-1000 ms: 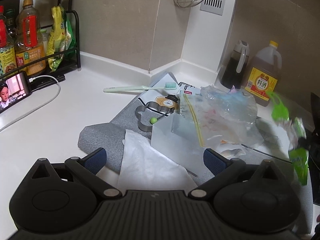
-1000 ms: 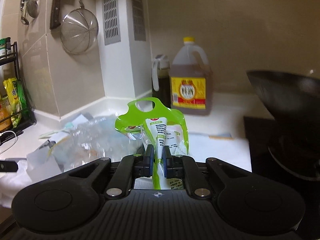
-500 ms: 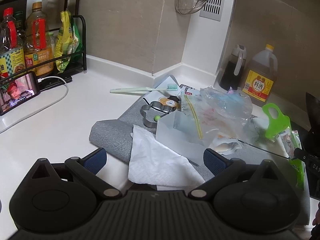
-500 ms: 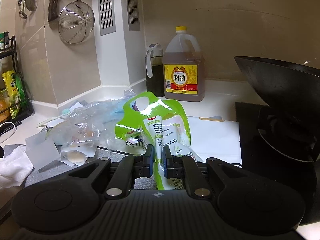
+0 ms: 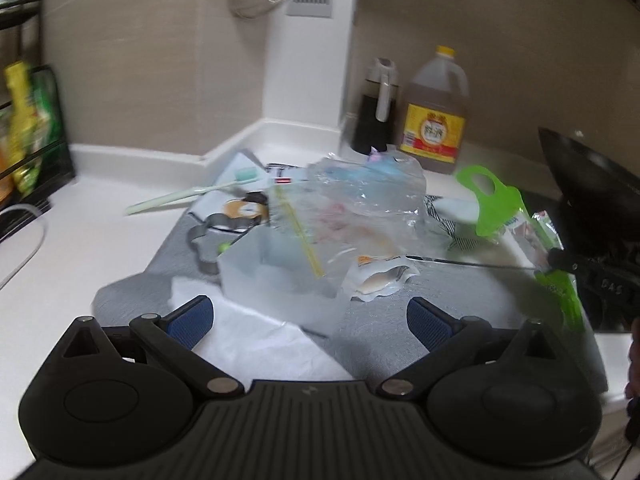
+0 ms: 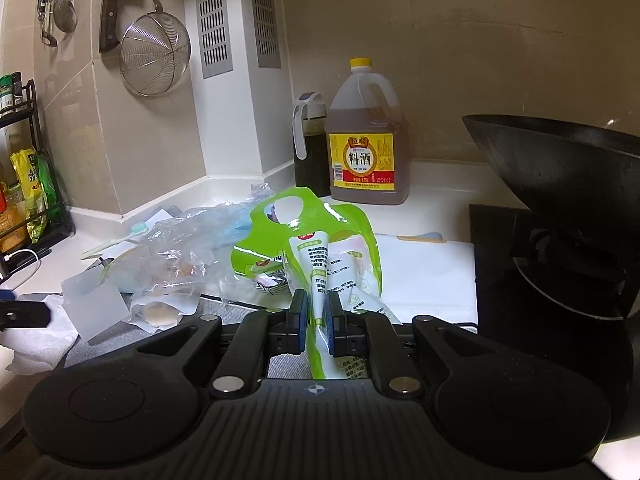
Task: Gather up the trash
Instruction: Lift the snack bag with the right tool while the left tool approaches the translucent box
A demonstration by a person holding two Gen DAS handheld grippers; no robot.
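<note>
My right gripper (image 6: 316,312) is shut on a green and white plastic package (image 6: 316,248), held upright just above the counter; the package also shows at the right of the left wrist view (image 5: 500,208). My left gripper (image 5: 308,316) is open and empty, low over a white tissue (image 5: 256,340) on a grey mat (image 5: 440,292). Ahead of it lie a frosted plastic sheet (image 5: 276,276), a small opened wrapper (image 5: 380,276) and crumpled clear plastic bags (image 5: 360,200). The same bags (image 6: 180,248) and wrapper (image 6: 160,308) lie left of the right gripper.
A black wok (image 6: 560,184) on a stove stands at the right. A cooking wine jug (image 6: 366,148) and a dark bottle (image 6: 310,148) stand by the back wall. A toothbrush (image 5: 192,196) and a metal cutter (image 5: 208,240) lie near the mat. A rack (image 6: 24,184) is far left.
The left gripper has swung right, so the rack and phone have left its view. The right gripper has moved slightly with the green package still held.
</note>
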